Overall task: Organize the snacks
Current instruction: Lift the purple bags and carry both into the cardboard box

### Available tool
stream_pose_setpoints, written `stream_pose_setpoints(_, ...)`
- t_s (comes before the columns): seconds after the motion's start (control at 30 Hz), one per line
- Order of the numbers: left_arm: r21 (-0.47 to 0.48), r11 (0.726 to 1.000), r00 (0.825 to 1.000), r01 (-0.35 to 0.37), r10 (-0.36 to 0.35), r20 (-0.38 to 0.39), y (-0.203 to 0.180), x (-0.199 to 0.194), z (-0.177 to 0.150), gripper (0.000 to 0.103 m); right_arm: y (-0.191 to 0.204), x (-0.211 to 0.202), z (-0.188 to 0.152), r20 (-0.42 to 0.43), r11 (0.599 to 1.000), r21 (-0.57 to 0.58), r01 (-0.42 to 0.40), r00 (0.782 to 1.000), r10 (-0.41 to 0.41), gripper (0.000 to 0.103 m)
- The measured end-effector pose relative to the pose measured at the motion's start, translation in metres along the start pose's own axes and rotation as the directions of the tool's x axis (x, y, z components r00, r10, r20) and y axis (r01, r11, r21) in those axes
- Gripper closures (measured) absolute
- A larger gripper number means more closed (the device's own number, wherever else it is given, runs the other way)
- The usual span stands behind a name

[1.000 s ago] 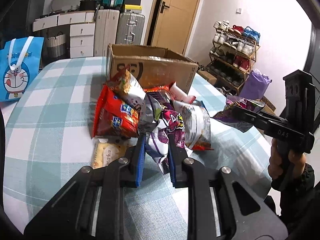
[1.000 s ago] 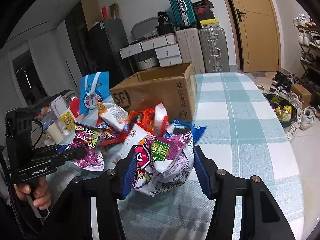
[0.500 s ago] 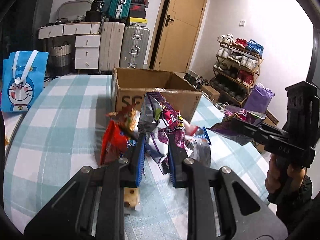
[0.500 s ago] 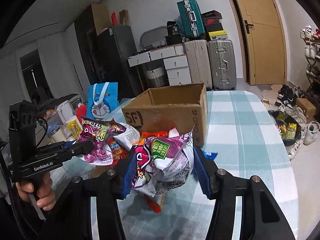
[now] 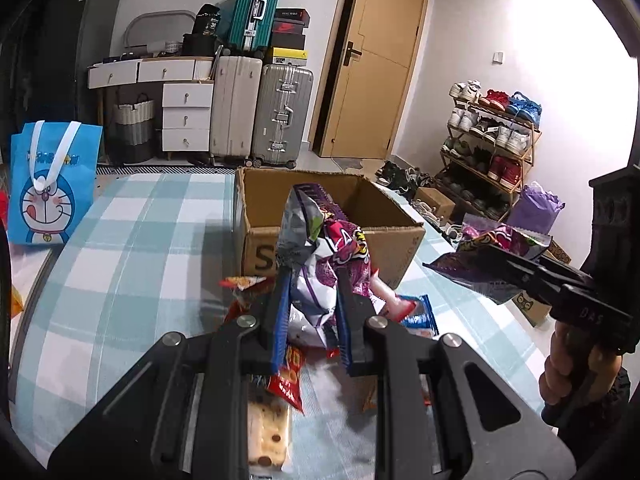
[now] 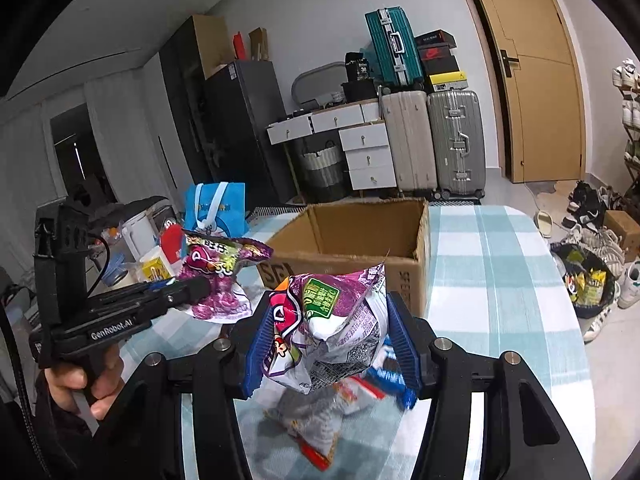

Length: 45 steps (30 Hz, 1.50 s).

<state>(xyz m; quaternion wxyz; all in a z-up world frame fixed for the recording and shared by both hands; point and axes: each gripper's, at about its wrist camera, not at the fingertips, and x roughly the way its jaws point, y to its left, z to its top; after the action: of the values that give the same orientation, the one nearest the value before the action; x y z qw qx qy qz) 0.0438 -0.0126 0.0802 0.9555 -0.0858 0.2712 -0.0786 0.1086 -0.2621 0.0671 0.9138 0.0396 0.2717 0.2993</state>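
My left gripper [image 5: 310, 280] is shut on a purple snack bag [image 5: 320, 248] and holds it above the table, just short of the open cardboard box [image 5: 332, 236]. My right gripper [image 6: 326, 320] is shut on a second purple snack bag [image 6: 332, 320], also lifted, in front of the box [image 6: 360, 236]. Each gripper with its bag shows in the other view: the right one [image 5: 480, 256] and the left one [image 6: 204, 284]. A pile of loose snack packets [image 5: 292, 376] lies on the checked tablecloth [image 5: 132, 264] below both grippers.
A blue cartoon tote bag [image 5: 48, 188] stands at the table's left edge. Cups and bottles [image 6: 136, 248] crowd the left side. Suitcases [image 5: 256, 112], drawers and a door stand behind the table; a shoe rack [image 5: 492, 152] is at the right.
Both grippers have risen with their purple bags and moved toward the box. The snack pile now lies lower in both views and the box's open inside shows.
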Motion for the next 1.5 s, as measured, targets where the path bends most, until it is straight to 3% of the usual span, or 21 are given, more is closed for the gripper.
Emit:
stream_pose_setpoints(0.63,0.016,0.998,0.998,-0.063,0.063,-0.006,-0.006,0.051,0.047,0.086,-0.010,0.035,0.046,0.010,1.000,0.010,-0.026,1.000,0.026,0.049)
stream_pose_setpoints(1.5,0.036,0.993,0.993,-0.112,0.113,-0.030,0.004,0.120,0.080,0.085,-0.036,0.102,0.068,-0.070,0.998,0.059,0.007,0.998,-0.003,0.048)
